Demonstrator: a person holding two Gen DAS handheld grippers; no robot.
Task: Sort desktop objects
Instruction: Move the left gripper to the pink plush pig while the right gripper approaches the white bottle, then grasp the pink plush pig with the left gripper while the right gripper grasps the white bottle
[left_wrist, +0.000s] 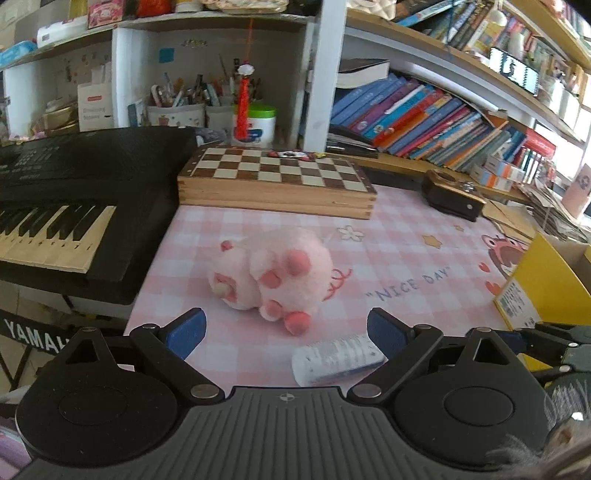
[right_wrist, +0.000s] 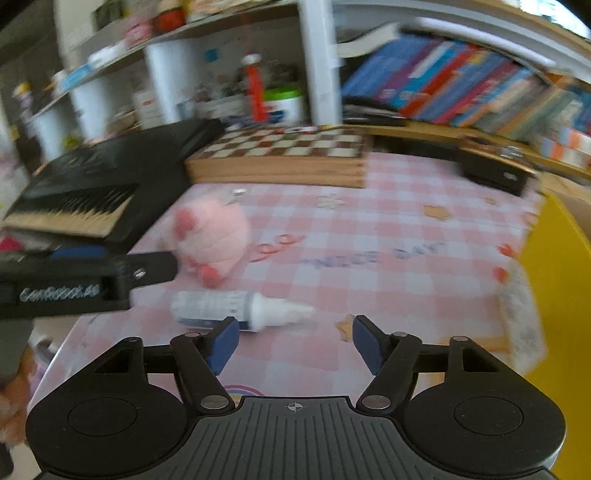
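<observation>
Pink checked mat (left_wrist: 406, 229): your left gripper (left_wrist: 286, 328) gapes wide toward the plush pig (left_wrist: 273, 273); beside the pig, the white bottle (right_wrist: 236, 308) lies before your right gripper (right_wrist: 291, 341), equally wide and empty.

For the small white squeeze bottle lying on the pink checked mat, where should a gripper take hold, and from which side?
Probably the labelled cylindrical body of the small white squeeze bottle, not its tapered nozzle. It lies flat on the pink checked mat, so come from above, open right gripper closing across its width.

"NICE DAY" on tablecloth (left_wrist: 406, 236); "YAMAH" below keyboard (left_wrist: 74, 206)
</observation>
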